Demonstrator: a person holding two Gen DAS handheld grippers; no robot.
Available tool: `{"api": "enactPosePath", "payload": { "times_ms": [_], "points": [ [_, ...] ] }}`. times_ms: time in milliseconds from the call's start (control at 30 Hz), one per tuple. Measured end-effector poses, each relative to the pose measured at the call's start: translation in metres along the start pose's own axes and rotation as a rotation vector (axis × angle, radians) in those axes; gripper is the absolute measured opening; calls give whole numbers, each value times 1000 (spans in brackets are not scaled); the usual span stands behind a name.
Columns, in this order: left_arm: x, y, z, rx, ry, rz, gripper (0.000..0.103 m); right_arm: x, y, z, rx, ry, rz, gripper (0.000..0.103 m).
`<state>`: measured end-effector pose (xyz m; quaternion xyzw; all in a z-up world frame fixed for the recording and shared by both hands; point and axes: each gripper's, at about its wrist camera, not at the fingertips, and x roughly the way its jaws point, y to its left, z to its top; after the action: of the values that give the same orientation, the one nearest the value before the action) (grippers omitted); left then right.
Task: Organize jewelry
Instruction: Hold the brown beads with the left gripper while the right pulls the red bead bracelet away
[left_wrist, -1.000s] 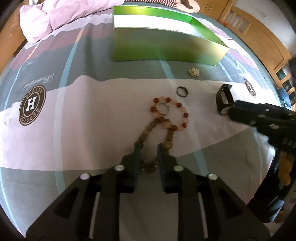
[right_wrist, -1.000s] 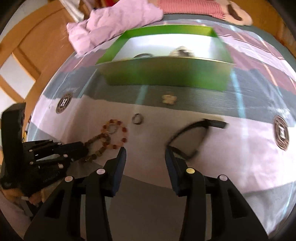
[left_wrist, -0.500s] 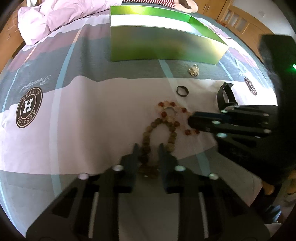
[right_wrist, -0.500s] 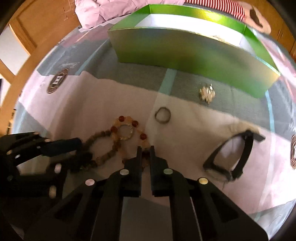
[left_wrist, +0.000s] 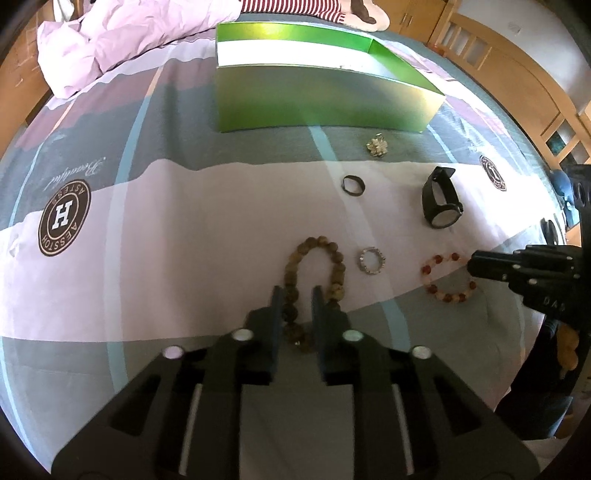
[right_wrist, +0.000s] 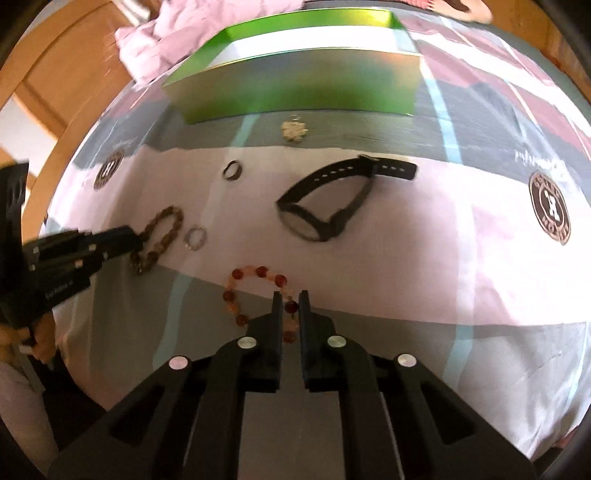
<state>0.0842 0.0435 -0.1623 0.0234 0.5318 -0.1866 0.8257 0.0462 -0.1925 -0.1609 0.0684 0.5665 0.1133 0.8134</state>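
My left gripper (left_wrist: 297, 293) is shut on a brown bead bracelet (left_wrist: 334, 258) lying on the bedspread. My right gripper (right_wrist: 290, 298) is shut on a red and pale bead bracelet (right_wrist: 236, 284), which also shows in the left wrist view (left_wrist: 439, 293). A small silver ring (left_wrist: 371, 260) lies alone between the two bracelets. A black watch (left_wrist: 439, 203), a dark ring (left_wrist: 353, 185) and a gold brooch (left_wrist: 376, 146) lie further back. An open green box (left_wrist: 317, 99) stands behind them.
A rumpled pink quilt (left_wrist: 110, 40) lies at the back left of the bed. Wooden furniture (left_wrist: 517, 74) stands along the right. The bedspread carries round "H" logos (left_wrist: 63, 218).
My right gripper closed on the red bead bracelet and dragged it right, away from the brown bracelet. The silver ring is left lying on its own. My left gripper held the brown bracelet.
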Motion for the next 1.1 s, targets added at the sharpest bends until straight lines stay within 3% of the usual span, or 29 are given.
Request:
{"api": "enactPosePath", "payload": {
  "times_ms": [67, 367, 533, 767, 1100],
  "points": [
    [1, 0, 0, -1, 0, 11, 35, 1, 2, 1, -4, -4, -14, 32],
    [13, 1, -1, 2, 18, 32, 36, 13, 12, -3, -61, 4, -79, 32],
    [17, -5, -2, 19, 16, 56, 34, 18, 16, -5, -86, 4, -109, 32],
    [16, -6, -2, 16, -3, 90, 21, 19, 20, -6, -102, -19, -135, 32],
    [12, -17, -3, 49, -32, 72, 21, 21, 24, -9, -109, -39, -159, 32]
  ]
}}
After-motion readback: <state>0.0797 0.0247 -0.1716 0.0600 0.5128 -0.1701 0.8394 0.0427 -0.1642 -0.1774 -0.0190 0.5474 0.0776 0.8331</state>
